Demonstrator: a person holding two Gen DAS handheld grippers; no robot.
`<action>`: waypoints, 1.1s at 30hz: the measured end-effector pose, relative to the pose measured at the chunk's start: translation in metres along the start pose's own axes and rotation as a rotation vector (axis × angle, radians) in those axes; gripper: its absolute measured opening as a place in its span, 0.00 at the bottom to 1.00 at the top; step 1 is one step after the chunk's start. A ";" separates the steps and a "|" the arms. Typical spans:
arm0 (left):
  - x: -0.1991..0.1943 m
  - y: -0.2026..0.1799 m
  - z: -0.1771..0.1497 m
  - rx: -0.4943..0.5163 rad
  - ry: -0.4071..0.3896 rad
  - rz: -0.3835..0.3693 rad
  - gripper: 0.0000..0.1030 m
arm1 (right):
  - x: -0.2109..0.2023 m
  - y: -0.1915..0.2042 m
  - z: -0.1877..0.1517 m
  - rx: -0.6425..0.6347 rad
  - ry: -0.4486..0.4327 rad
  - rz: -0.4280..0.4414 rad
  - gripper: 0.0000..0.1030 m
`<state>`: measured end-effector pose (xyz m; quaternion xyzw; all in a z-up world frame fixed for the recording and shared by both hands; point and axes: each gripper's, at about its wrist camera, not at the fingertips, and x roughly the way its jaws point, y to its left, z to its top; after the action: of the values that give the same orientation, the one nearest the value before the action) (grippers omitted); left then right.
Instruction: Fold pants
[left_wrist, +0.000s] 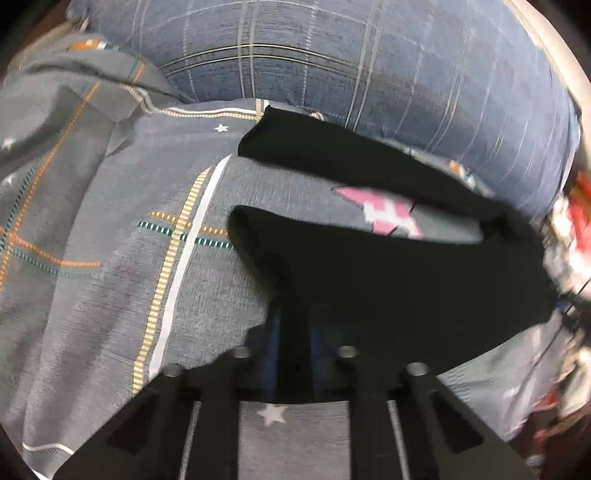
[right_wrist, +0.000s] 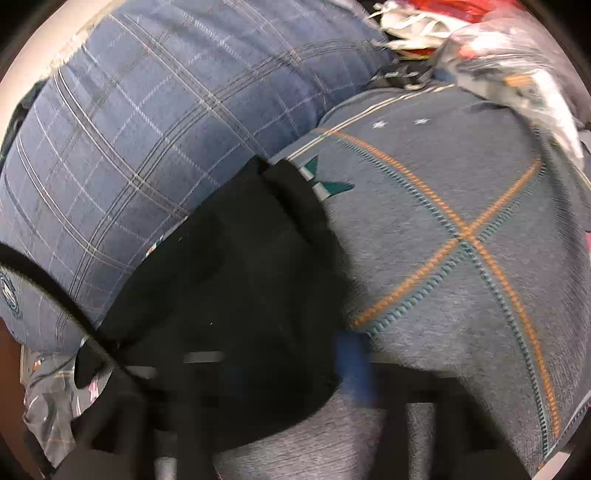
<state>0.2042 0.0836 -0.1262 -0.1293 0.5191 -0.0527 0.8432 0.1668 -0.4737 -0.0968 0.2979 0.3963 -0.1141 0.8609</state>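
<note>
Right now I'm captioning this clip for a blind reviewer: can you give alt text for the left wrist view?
Black pants lie on a grey patterned bedsheet, legs spread in a V, with the left claw shut on the fabric's near edge. A blue plaid pillow sits behind.

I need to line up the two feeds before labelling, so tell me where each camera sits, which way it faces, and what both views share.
Left wrist: sits on the left gripper, looks forward along its fingers at black pants spread on a grey bedsheet; both pant legs run away toward a blue pillow; only gripper parts show.
Right wrist: sits on the right gripper, looks over the pants across the bedsheet toward the pillow; blurred fingers show.
Shared: pants, bedsheet, pillow.
</note>
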 end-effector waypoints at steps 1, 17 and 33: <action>-0.004 0.005 0.004 -0.037 0.002 -0.025 0.08 | -0.003 -0.002 0.001 0.008 -0.005 0.008 0.14; -0.034 0.042 -0.007 -0.156 0.036 0.021 0.10 | -0.085 -0.030 -0.030 -0.011 -0.035 0.083 0.07; -0.027 0.045 0.071 -0.081 -0.048 0.040 0.52 | -0.078 0.026 0.039 -0.212 -0.136 0.051 0.88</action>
<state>0.2531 0.1440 -0.0850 -0.1542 0.5028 -0.0117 0.8505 0.1506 -0.4790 -0.0076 0.2069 0.3390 -0.0696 0.9151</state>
